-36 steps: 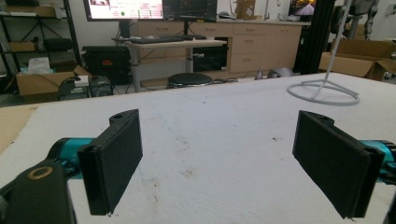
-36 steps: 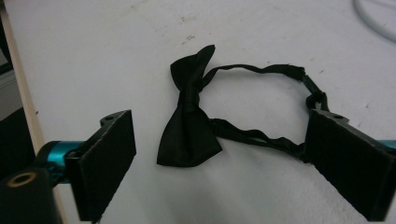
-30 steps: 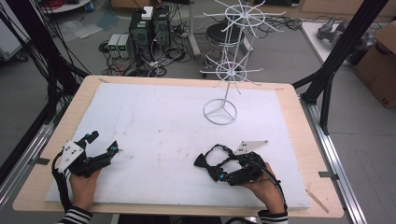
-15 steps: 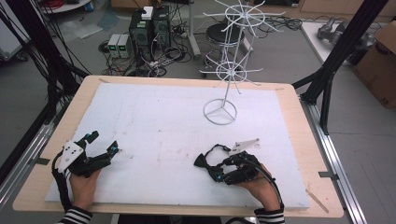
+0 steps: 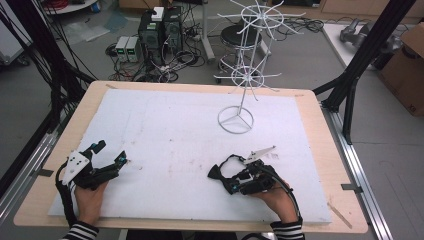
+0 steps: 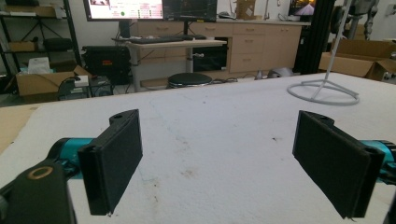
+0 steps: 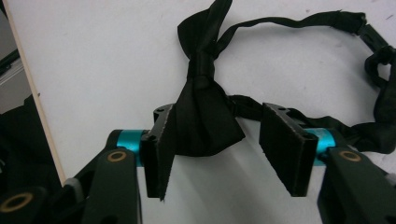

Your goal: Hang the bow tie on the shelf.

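A black bow tie lies on the white sheet that covers the desk, on the near right side. Its thin black strap makes a loop on the sheet just past the bow.

The right tool is held low over the sheet by the right hand. In the right gripper view, one wing of the bow tie sits between the two black jaws. The jaws are spread apart. The wing lies against one jaw, and there is a gap between the wing and the other jaw, so the tool is not squeezing the bow tie.

The left tool is on the near left side, well apart from the bow tie, held by the left hand. Its jaws are spread wide with only bare sheet between them.

A white wire stand is upright on the far right part of the sheet, with its ring base flat on it. Nothing hangs on its arms.
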The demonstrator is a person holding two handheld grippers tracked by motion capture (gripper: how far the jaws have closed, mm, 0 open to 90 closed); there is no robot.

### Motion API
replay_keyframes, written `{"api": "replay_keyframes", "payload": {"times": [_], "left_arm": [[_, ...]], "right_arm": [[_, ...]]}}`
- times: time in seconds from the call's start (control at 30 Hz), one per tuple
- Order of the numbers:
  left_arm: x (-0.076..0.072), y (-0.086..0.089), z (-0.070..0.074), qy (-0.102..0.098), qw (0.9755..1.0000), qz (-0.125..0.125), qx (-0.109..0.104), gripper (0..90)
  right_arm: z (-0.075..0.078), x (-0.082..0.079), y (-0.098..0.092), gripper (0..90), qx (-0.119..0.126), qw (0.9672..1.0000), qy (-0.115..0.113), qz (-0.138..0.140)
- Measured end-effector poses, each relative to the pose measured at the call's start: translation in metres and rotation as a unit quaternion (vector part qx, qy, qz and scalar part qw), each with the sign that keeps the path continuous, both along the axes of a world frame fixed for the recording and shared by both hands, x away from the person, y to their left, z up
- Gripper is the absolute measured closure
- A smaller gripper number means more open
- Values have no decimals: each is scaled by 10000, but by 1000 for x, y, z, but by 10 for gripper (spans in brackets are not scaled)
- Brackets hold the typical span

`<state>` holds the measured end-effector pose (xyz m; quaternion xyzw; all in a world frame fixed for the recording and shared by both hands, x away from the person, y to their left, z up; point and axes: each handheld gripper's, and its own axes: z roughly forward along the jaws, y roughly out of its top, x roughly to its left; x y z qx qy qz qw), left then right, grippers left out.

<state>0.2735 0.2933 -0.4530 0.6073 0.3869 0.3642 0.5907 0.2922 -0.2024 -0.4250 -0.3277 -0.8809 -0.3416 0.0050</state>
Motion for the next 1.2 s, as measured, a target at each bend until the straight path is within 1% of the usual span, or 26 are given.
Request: {"api": "replay_keyframes", "payload": {"times": [0.1,0.17,0.23,0.4,0.43,0.57,0.6,0.67,0.7,0.8,0.83,0.87,0.9,0.93,0.97,1.0,1.03,1.2], "left_arm": [[0,0,0,-1,10000,-1,-2,162],[0,0,0,1,10000,-1,-2,162],[0,0,0,0,10000,-1,-2,162],[0,0,0,-1,10000,0,1,162],[0,0,0,0,10000,0,0,162],[0,0,0,-2,10000,0,-2,162],[0,0,0,-1,10000,-1,0,162],[0,0,0,0,10000,-2,-2,162],[0,0,0,-1,10000,-1,-2,162],[0,0,0,-3,10000,-2,1,162],[0,0,0,-1,10000,-3,9,162],[0,0,0,-3,10000,-2,1,162],[0,0,0,-3,10000,-2,1,162],[0,0,0,-1,10000,-1,2,162],[0,0,0,-1,10000,-1,8,162],[0,0,0,-1,10000,-1,8,162],[0,0,0,-8,10000,0,-1,162],[0,0,0,-2,10000,-2,10,162]], "right_arm": [[-2,1,0,490,-30,10000,71,-21],[-2,1,0,496,-8,10000,83,-48],[-3,2,0,512,38,9998,133,-130],[-4,2,1,539,21,9998,158,-112],[-5,2,2,560,11,9998,161,-96],[-5,2,2,588,-15,9997,170,-147],[-5,2,2,616,-2,9996,213,-185],[-6,2,2,628,7,9997,184,-162],[-6,1,3,658,-1,9996,179,-195],[-6,1,2,683,-26,9996,165,-224],[-6,1,2,704,-18,9996,152,-240],[-6,1,2,738,4,9995,202,-245],[-6,1,2,738,4,9995,202,-245],[-7,1,2,759,-19,9996,154,-236],[-5,0,2,807,-44,9997,147,-210],[-5,0,2,807,-44,9997,147,-210],[-4,0,2,843,-4,9997,139,-209],[-4,0,2,853,3,9998,95,-151]]}}
